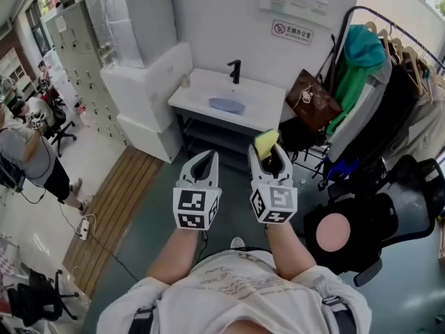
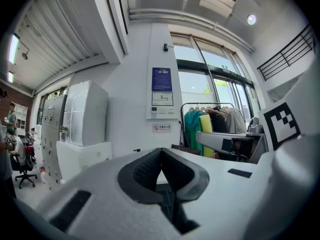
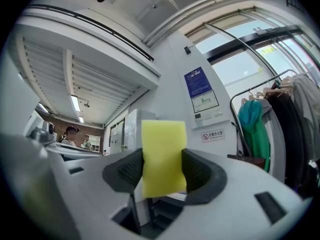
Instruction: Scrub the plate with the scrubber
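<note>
Nearest: person's shirt (image 1: 236, 284); beyond, left gripper (image 1: 206, 160), jaws pressed together, empty; right gripper (image 1: 268, 160) pinching yellow scrubber (image 1: 265, 142) upright; blue plate (image 1: 227, 106) far ahead in white sink (image 1: 259, 97), below black faucet (image 1: 235, 70).

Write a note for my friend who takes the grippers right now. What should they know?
Left gripper: shut, empty, held out in front of the person.
Right gripper: shut on the yellow scrubber, which sticks up between its jaws.
Plate: blue, on the white washstand ahead, in front of the black tap; neither gripper is near it.
Done: scrubber in hand.
Left: walk up to the washstand, probably steady the plate with the left gripper, then scrub it.
</note>
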`<state>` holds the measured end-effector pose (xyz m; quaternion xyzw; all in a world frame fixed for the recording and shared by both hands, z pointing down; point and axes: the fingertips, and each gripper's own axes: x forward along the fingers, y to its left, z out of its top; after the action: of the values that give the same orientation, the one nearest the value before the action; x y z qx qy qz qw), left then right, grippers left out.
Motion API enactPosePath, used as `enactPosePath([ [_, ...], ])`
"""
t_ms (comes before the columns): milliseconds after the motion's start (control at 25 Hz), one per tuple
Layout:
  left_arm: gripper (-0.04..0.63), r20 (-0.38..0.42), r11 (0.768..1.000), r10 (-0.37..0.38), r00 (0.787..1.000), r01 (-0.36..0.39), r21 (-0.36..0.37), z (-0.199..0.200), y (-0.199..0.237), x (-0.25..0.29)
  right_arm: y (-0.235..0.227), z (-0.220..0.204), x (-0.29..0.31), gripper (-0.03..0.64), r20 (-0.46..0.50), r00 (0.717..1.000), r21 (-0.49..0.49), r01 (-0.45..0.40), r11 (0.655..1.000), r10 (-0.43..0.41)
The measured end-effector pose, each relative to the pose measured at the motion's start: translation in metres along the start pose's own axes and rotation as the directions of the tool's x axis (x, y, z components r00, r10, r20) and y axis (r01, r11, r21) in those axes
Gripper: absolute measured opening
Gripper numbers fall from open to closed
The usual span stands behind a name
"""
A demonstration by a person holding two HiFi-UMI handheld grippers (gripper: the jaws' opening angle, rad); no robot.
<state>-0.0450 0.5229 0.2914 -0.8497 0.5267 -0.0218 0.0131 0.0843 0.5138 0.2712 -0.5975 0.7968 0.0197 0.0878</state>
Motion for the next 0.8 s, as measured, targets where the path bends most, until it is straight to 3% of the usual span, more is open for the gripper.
enactPosePath([
  [360,0.021,-0.016,0.999,0.035,0.999,-0.035,-0.009,0.003,0.029,0.102,-0.044,-0.008,0.098,0.222,-0.010,0.999,0.008,-0.046,0.999,0.046],
  [800,0.021,-0.026,0.998,0.057,0.998,-0.057,-0.005,-0.003,0.043,0.197,-0.090,-0.032,0.176,0.224,-0.040,0.994,0.003,-0.100,0.995,0.100],
])
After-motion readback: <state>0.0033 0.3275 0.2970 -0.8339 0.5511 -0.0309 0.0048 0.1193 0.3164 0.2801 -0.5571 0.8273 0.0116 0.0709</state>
